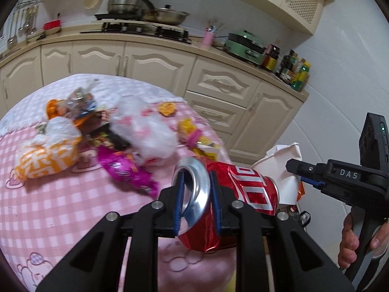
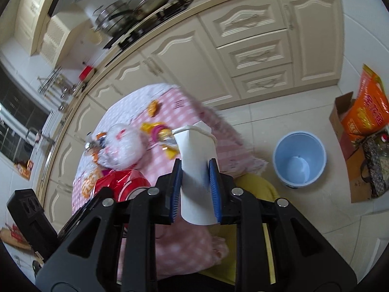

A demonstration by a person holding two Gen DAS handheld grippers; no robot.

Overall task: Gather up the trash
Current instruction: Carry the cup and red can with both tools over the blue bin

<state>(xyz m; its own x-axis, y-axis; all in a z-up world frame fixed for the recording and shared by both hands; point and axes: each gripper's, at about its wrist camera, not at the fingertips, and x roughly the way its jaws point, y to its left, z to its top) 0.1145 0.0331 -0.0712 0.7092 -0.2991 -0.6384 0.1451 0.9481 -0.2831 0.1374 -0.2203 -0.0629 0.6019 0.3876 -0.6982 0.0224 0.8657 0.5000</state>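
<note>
My left gripper (image 1: pixel 195 198) is shut on a crushed red drink can (image 1: pixel 243 189) and holds it above the near edge of the pink checked table (image 1: pixel 60 206). My right gripper (image 2: pixel 195 189) is shut on a crumpled white paper cup (image 2: pixel 197 170); the same cup (image 1: pixel 284 168) and right gripper (image 1: pixel 304 170) show at the right in the left wrist view. A light blue bin (image 2: pixel 300 158) stands on the floor to the right of the table. Several wrappers and bags lie on the table, among them a purple wrapper (image 1: pixel 126 170) and an orange-white bag (image 1: pixel 46 158).
Cream kitchen cabinets (image 1: pixel 158 65) run behind the table, with pots on a stove (image 1: pixel 141 12). A cardboard box with an orange bag (image 2: pixel 359 126) stands on the tiled floor at right. A yellow chair seat (image 2: pixel 257 185) sits beside the table edge.
</note>
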